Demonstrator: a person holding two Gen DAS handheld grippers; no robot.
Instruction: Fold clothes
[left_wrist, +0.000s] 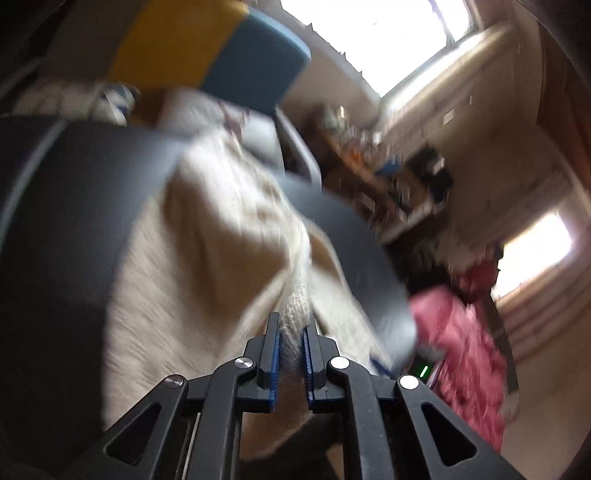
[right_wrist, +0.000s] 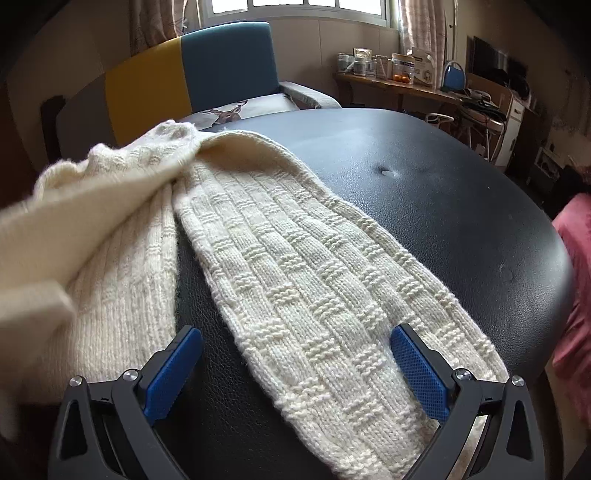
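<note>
Cream knitted sweater (right_wrist: 295, 273) lies spread on the black leather counter (right_wrist: 443, 192), one sleeve stretching toward the right tongs (right_wrist: 295, 354), whose blue pads stand wide apart on both sides of it without pressing. The left tongs (left_wrist: 291, 343) are closed on a ribbed edge of the sweater, lifting it.

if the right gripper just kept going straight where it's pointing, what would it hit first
Most likely the cream knitted sleeve lying on the black padded surface: the open right gripper points down at it. How much gap remains is unclear.
</note>
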